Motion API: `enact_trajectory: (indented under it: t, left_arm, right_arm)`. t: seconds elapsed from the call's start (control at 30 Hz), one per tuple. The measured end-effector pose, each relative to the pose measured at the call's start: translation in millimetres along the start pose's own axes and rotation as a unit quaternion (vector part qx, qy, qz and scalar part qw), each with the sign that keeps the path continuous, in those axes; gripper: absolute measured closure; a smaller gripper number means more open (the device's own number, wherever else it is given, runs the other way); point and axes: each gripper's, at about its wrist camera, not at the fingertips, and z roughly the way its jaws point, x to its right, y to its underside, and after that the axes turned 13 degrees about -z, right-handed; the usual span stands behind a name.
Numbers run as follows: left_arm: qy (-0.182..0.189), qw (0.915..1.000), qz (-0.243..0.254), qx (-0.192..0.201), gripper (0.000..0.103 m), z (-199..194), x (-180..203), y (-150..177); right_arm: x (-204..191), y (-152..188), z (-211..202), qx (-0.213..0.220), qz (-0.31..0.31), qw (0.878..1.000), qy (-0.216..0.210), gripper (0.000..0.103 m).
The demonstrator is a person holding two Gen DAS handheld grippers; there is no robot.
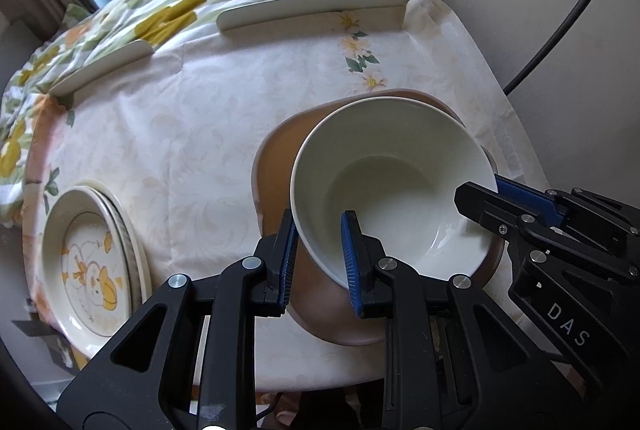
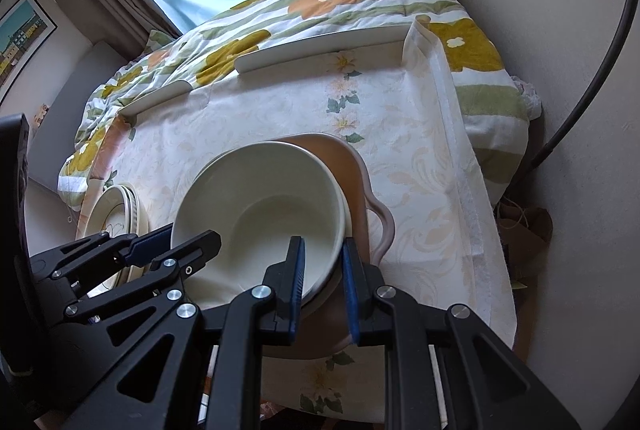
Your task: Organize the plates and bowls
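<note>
A white bowl (image 1: 392, 182) sits on a brown plate (image 1: 280, 166) at the right of the table. My left gripper (image 1: 320, 254) straddles the bowl's near-left rim, one finger inside and one outside, with a small gap showing. My right gripper (image 2: 322, 270) straddles the bowl's (image 2: 256, 202) right rim the same way, over the brown plate (image 2: 356, 182); a second white rim seems nested under the bowl. The right gripper also shows in the left wrist view (image 1: 508, 202). A stack of cream plates with a duck drawing (image 1: 92, 258) lies at the table's left.
A flowered tablecloth (image 1: 192, 134) covers the table. Two white raised edges (image 1: 312, 10) stand along its far side. A floral quilt (image 2: 320, 6) lies beyond. A wall and a black cable (image 2: 592, 70) are at the right.
</note>
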Motion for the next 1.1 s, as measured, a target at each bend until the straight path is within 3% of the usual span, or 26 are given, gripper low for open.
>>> enact_trajectory:
  t: [0.13,0.3,0.33,0.37,0.4,0.43,0.47,0.5,0.57,0.93,1.1]
  left_arm:
    - [0.006,0.9997,-0.001,0.022,0.084,-19.8,-2.5,-1.3]
    - [0.049,0.9954,0.016,0.081,0.078,-70.0,-5.8,1.1]
    - [0.051,0.9941,0.02,0.093,0.066,-79.3,-6.9,2.8]
    - [0.053,0.9924,0.022,0.109,0.04,-89.8,-8.9,5.3]
    - [0.052,0.9907,0.023,0.124,0.024,-98.3,-10.9,7.7]
    - [0.047,0.988,0.025,0.145,0.001,-108.3,-13.2,11.0]
    - [0.043,0.9854,0.029,0.162,0.0,-115.4,-14.8,13.4]
    - [0.039,0.9836,0.036,0.173,0.001,-121.3,-16.6,15.9]
    - [0.037,0.9843,0.04,0.168,0.0,-125.1,-21.8,17.5]
    - [0.015,0.9919,0.02,0.124,0.0,-112.0,-64.7,29.1]
    - [0.02,0.9973,0.021,0.068,0.0,-84.8,-69.5,29.7]
  right_arm:
    - [-0.5,0.4,-16.5,0.017,-0.002,1.0,-0.001,0.086]
    - [-7.2,-0.8,-55.3,0.056,-0.018,0.998,-0.001,0.086]
    - [-9.0,0.4,-63.2,0.062,-0.022,0.998,0.002,0.086]
    - [-10.8,1.0,-69.7,0.065,-0.025,0.998,0.005,0.086]
    - [-12.2,2.3,-76.3,0.07,-0.028,0.997,0.008,0.086]
    - [-13.3,4.0,-82.5,0.076,-0.029,0.997,0.009,0.085]
    - [-13.4,5.7,-87.4,0.081,-0.03,0.996,0.011,0.074]
    - [-13.6,8.2,-92.0,0.086,-0.029,0.996,0.016,0.045]
    - [-11.5,11.8,-97.9,0.089,-0.023,0.995,0.043,0.008]
    - [3.2,28.2,-95.3,0.038,-0.032,0.994,0.092,0.005]
    - [2.5,29.8,-76.3,-0.007,-0.038,0.995,0.092,0.005]
